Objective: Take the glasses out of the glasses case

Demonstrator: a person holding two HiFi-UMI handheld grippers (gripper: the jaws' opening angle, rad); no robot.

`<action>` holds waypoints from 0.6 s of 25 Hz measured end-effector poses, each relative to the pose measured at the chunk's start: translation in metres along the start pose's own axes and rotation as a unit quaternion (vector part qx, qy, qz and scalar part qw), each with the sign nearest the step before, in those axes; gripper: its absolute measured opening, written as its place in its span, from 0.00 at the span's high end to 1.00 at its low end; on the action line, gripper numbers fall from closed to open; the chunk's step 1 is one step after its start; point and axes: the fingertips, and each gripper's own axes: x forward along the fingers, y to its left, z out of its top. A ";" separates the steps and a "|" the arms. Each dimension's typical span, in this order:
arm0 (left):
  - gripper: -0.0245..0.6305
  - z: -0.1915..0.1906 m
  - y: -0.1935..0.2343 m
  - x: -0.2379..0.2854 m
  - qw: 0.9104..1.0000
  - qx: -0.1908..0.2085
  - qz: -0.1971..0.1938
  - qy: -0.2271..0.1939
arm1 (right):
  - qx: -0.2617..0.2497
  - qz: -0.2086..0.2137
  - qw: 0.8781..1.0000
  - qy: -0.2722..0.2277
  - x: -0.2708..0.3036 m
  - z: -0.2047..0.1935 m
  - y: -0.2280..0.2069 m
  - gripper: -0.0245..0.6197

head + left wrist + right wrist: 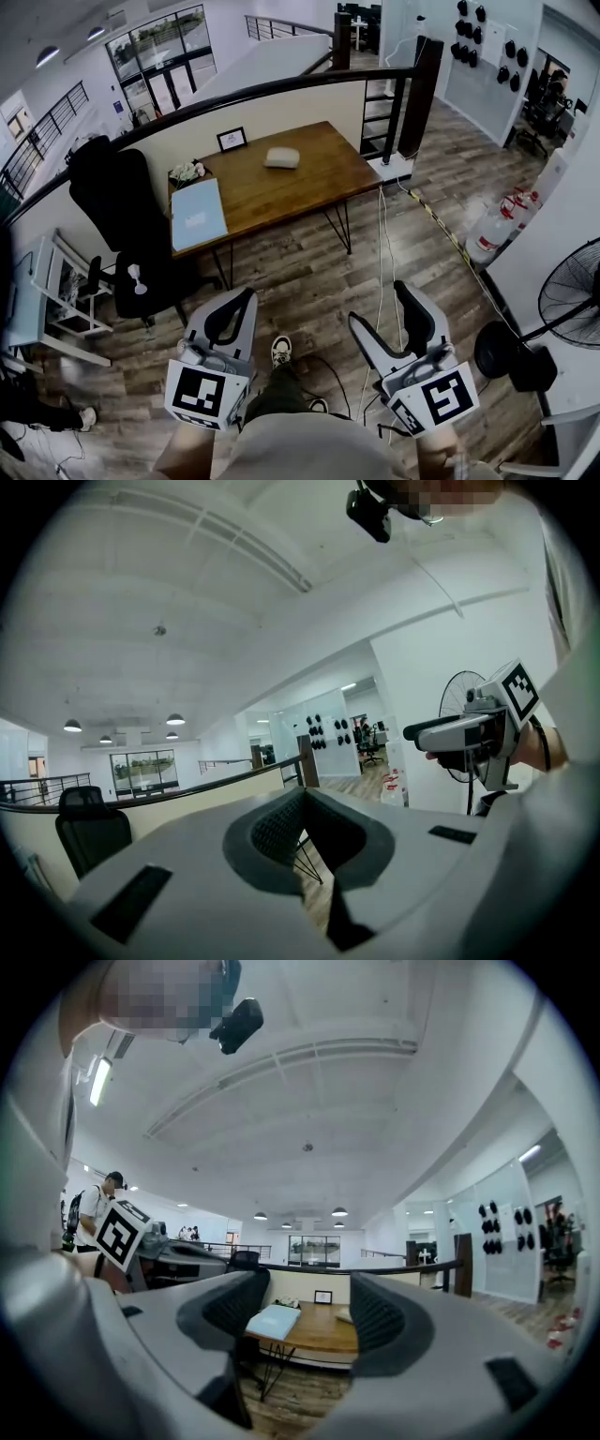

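Worktop [281, 192]: well apart from you, across floor.
Your left hand-held gripper [246, 298]: short of worktop, jaws together, empty.
Your right hand-held gripper [379, 305]: short of worktop, jaws wide apart, empty.
Glasses case [282, 157]: near worktop's far edge, appears closed. Judged light, rigid, smooth shell. Clamp across its narrow width. Glasses inside likely fragile.

Wood floor [309, 272] under the fingers [419, 317]. Wooden desk [309, 183] well ahead of them, black chair [117, 202] ahead-left, fan [572, 291] right. White walls [562, 220], dark railing [281, 89], windows [159, 56] far ahead-left, ceiling lamps [338, 1211] lit.
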 end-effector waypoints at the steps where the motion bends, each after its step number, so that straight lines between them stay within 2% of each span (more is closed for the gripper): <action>1: 0.96 -0.002 0.002 0.004 1.000 0.000 0.000 0.001 | 0.001 0.001 1.000 0.002 0.004 -0.002 -0.002 0.48; 9: 0.96 -0.008 0.034 0.050 1.000 -0.001 -0.007 -0.003 | 0.005 -0.009 1.000 0.008 0.050 -0.012 -0.026 0.48; 15: 0.96 -0.015 0.071 0.098 1.000 -0.004 -0.017 -0.001 | -0.006 0.002 1.000 0.014 0.109 -0.011 -0.043 0.48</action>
